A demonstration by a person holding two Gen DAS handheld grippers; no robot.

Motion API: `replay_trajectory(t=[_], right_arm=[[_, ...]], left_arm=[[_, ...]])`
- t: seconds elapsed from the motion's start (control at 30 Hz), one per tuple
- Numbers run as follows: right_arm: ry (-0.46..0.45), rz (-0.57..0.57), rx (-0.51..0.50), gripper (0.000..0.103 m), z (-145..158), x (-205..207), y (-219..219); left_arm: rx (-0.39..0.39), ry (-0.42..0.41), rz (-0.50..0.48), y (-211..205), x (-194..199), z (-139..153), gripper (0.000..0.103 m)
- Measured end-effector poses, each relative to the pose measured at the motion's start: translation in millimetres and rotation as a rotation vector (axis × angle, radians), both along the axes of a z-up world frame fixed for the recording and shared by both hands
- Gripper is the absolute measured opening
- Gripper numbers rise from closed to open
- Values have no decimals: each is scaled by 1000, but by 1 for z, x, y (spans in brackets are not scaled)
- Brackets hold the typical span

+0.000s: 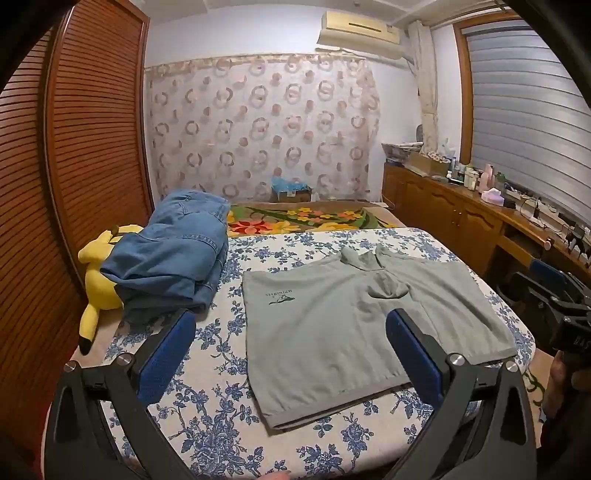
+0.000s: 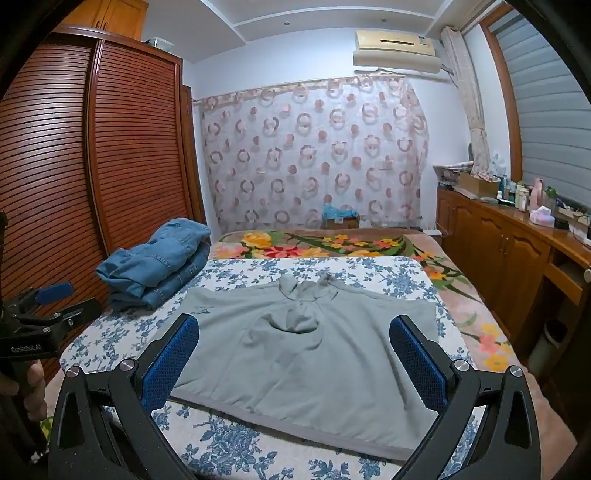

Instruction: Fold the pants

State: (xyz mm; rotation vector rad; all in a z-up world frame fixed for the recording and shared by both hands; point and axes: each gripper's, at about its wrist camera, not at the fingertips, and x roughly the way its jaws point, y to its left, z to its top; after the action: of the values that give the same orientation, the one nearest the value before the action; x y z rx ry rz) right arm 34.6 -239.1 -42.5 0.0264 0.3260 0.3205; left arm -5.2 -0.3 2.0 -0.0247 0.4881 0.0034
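Folded jeans [image 1: 173,254] at bed [image 1: 207,424] left; grey pants [image 1: 351,325] flat ahead of both released claws: left claw [image 1: 291,354], right claw [image 2: 295,358].

Blue-flowered white sheet [image 1: 207,417] across the near bed, bright floral blanket [image 1: 306,218] at its far end, yellow plush toy [image 1: 98,273] on the left edge, slatted wooden wardrobe [image 1: 85,122] left, ring-patterned curtain [image 1: 258,125] far, cluttered wooden cabinet [image 1: 454,214] right, air conditioner [image 1: 360,31] high up.
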Motion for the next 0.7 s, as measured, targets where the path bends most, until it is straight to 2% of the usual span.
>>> replay_trajectory(t=[0.03,0.7], right_arm=[[0,-1,0,103,0,0,0],[-6,0,4,103,0,2,-1]], left_arm=[[1,-1,3,9,3,1,103],[10,-4,5,5,2,0,103]])
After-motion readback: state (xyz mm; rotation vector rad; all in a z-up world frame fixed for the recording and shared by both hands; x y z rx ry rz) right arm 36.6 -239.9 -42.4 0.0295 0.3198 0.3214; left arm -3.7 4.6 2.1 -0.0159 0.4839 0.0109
